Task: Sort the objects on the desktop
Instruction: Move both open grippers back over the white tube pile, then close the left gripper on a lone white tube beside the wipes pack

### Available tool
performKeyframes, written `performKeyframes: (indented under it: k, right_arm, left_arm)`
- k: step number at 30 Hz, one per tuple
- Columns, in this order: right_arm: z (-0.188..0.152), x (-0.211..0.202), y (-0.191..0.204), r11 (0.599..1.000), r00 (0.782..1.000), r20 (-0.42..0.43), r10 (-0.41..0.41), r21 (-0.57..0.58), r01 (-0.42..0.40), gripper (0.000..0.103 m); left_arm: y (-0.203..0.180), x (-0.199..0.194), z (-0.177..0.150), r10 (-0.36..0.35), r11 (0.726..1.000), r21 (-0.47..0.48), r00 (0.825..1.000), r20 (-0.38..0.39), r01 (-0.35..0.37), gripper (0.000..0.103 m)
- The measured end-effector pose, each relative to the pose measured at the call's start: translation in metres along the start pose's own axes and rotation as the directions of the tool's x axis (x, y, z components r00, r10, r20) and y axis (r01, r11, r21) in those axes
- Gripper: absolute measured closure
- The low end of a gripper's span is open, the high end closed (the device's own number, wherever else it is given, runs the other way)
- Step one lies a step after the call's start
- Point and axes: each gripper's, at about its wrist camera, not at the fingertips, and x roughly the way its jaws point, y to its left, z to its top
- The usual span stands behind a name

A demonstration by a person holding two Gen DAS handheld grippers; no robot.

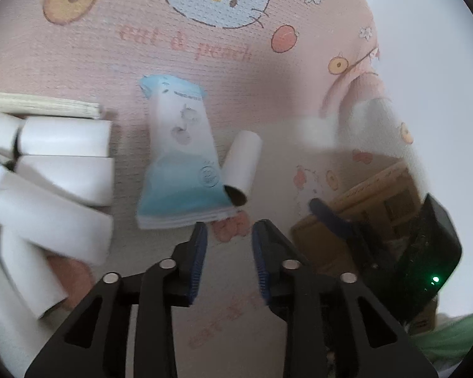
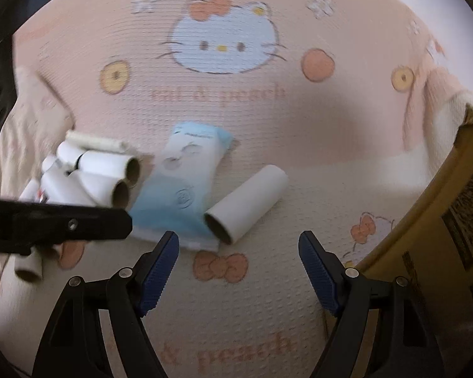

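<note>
1. A lone cardboard tube (image 2: 246, 203) lies on a pink cartoon-cat cloth (image 2: 299, 132), its dark open end turned toward the cameras and that same end leaning against the edge of a blue-and-white tissue pack (image 2: 186, 186)

2. The right gripper (image 2: 238, 269) hangs above the cloth with its blue-padded jaws spread as wide as they go, nothing between them; the tube sits just beyond the gap, a little toward the left finger, and is not touched

3. The left gripper (image 1: 230, 255) is also parted, though more narrowly, and empty; in its own view the near edge of the tissue pack (image 1: 179, 163) lies just past its left fingertip, and the tube (image 1: 240, 167) stands slightly farther off, ahead of the gap

4. A cluster of more white tubes (image 1: 63, 157) lies well to the left of the pack, side by side (some with open ends facing right in the right wrist view), with a flat cream pad (image 1: 44, 104) behind them

5. A cardboard box (image 2: 441, 239) stands at the right edge of the cloth, beside the right gripper
</note>
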Motion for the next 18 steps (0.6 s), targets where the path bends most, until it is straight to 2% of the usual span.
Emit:
performKeyframes:
  k: [3, 6, 12, 15, 18]
  right_arm:
    - [0.004, 0.007, 0.000, 1.000, 1.000, -0.018, 0.004, 0.005, -0.004, 0.026]
    - [0.004, 0.010, 0.001, 1.000, 1.000, -0.002, -0.008, 0.016, 0.008, 0.026]
    - [0.005, 0.028, 0.000, 0.993, 0.998, -0.065, 0.007, 0.119, 0.001, 0.026]
    - [0.007, 0.031, 0.003, 0.992, 0.998, -0.060, 0.013, 0.123, -0.005, 0.026]
    - [0.010, 0.029, 0.006, 0.995, 0.998, -0.041, -0.040, 0.088, 0.044, 0.026]
  left_arm:
    - [0.003, 0.010, 0.009, -0.055, 0.998, -0.033, 0.998, -0.018, 0.054, 0.058]
    - [-0.001, 0.013, 0.022, -0.053, 0.999, 0.011, 0.998, -0.018, 0.053, 0.058]
    - [-0.015, 0.027, 0.054, -0.050, 0.992, 0.109, 0.994, -0.093, 0.060, 0.058]
    - [-0.019, 0.042, 0.068, -0.018, 0.993, 0.114, 0.992, -0.126, 0.032, 0.058]
    - [-0.020, 0.057, 0.078, -0.044, 0.995, 0.083, 0.986, -0.161, 0.057, 0.058]
